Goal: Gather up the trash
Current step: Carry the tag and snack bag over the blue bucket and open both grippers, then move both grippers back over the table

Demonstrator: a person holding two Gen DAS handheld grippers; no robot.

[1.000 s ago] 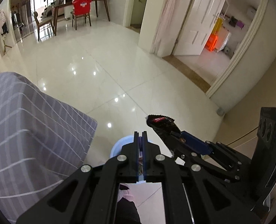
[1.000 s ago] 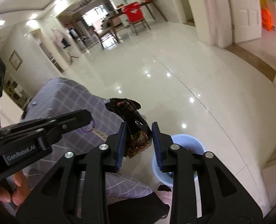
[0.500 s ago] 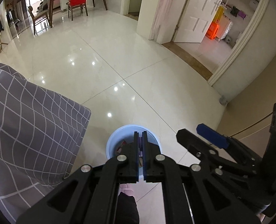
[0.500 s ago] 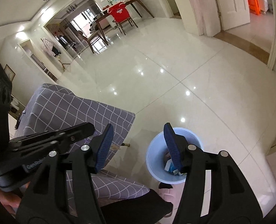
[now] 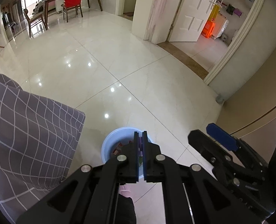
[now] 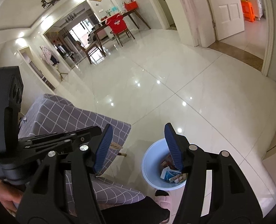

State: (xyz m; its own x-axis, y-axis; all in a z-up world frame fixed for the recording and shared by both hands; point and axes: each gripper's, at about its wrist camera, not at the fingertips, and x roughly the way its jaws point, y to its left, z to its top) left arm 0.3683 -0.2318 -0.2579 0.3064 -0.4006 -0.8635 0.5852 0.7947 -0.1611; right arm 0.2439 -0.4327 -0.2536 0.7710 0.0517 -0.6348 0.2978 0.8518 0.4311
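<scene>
A light blue waste bin [image 6: 153, 160] stands on the white tile floor beside the checked table; it also shows in the left wrist view [image 5: 110, 141]. Several wrappers and small packets [image 6: 172, 174] lie inside it. My right gripper [image 6: 138, 140] is open wide and empty, held above the bin. My left gripper [image 5: 140, 136] is shut with nothing visible between its pads, and hangs over the bin. The right gripper's blue pad [image 5: 222, 136] shows at the right of the left wrist view.
A table with a grey checked cloth [image 5: 26, 130] stands left of the bin; it also shows in the right wrist view [image 6: 72, 115]. A foot in a pink slipper [image 6: 162, 196] is beside the bin. A beige wall [image 5: 259, 93] rises to the right. Dining chairs [image 5: 72, 5] stand far back.
A second ago my right gripper held a dark snack wrapper over the bin. It opened and the wrapper dropped away. Both grippers have tilted down toward the bin.
</scene>
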